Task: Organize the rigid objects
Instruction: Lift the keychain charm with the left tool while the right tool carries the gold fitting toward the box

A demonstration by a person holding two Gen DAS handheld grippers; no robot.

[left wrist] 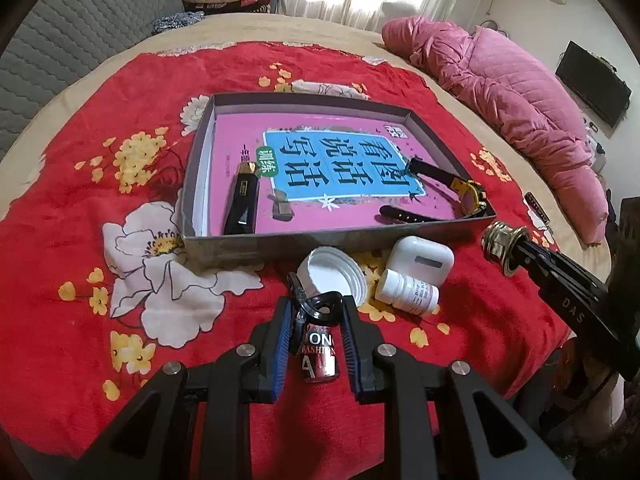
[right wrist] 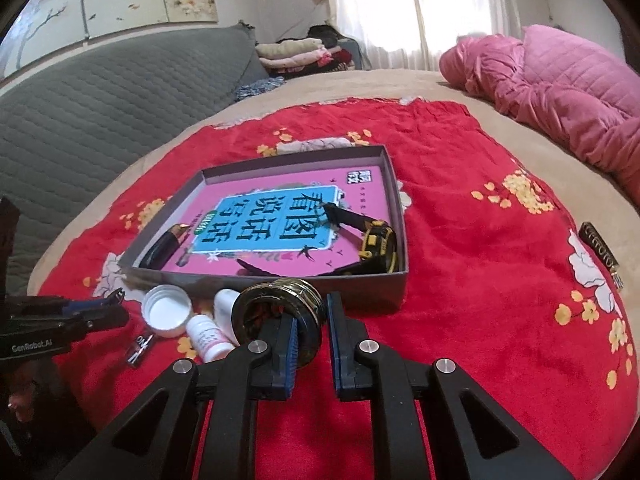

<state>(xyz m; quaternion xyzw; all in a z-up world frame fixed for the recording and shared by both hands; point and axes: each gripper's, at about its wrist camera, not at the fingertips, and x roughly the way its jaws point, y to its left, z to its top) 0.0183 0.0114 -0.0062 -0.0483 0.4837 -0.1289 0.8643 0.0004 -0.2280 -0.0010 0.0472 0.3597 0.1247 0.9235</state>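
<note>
Red flowered blanket (left wrist: 80, 208) covers the bed. Left gripper (left wrist: 314, 312) is partly closed around a black clip (left wrist: 316, 306) on a small red tin (left wrist: 320, 356). Just beyond lie a white cap (left wrist: 334, 276), bottle (left wrist: 406, 294) and grey box (left wrist: 240, 246). Right gripper (right wrist: 312, 320) is clamped on a round, ridged brass fitting (right wrist: 280, 312), lifted before the box.

I see a plush red flowered cloth blanket (left wrist: 100, 280) across the frame's middle, a matt grey cardboard box (left wrist: 256, 246) holding a glossy pink paper book (left wrist: 340, 184), smooth white plastic cap (left wrist: 332, 276) below, and a shiny brass-coloured metal ring (right wrist: 280, 316).
</note>
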